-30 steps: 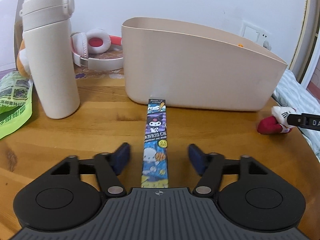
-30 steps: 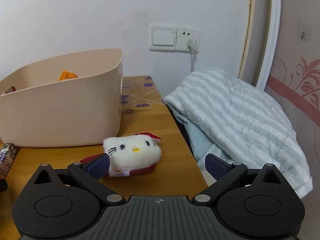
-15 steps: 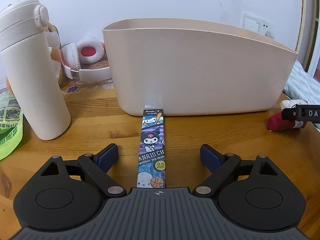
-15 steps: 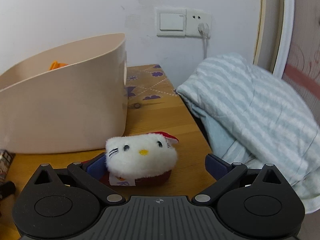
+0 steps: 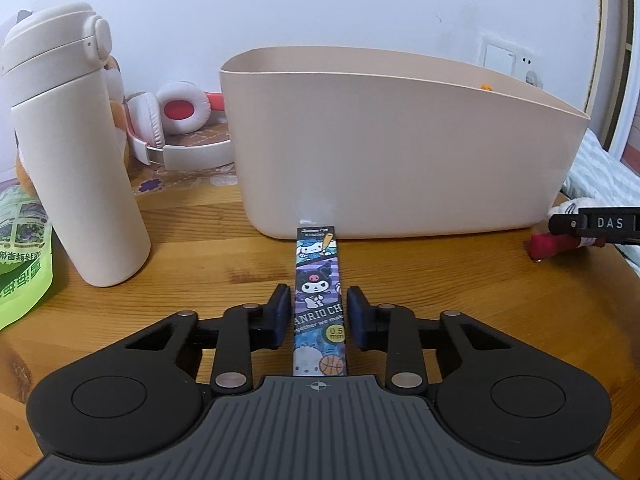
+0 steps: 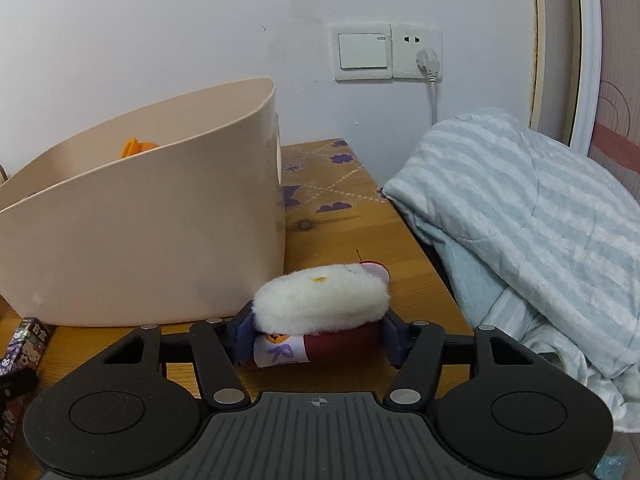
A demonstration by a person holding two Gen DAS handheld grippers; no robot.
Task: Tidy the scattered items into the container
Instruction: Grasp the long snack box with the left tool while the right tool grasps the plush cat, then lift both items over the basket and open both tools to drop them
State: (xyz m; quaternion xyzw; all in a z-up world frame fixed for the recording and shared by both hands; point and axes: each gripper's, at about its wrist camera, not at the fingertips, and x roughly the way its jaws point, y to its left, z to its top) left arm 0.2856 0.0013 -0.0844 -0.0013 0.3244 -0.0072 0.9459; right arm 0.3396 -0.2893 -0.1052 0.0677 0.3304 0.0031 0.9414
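A beige plastic container stands on the wooden table, with something orange inside. A long cartoon-printed pencil-lead box lies flat in front of it. My left gripper has its pads close on both sides of the box, with a thin gap still showing. My right gripper is shut on a white and red cat plush at table level, beside the container's right end. The plush also shows in the left wrist view.
A tall cream flask stands left of the container. White and red headphones lie behind it. A green snack bag lies at the far left. A striped blanket lies beyond the table's right edge.
Both grippers moved forward and lower. The left jaws narrowed around the pencil-lead box. The right jaws closed on the plush, which now sits squeezed between the pads.
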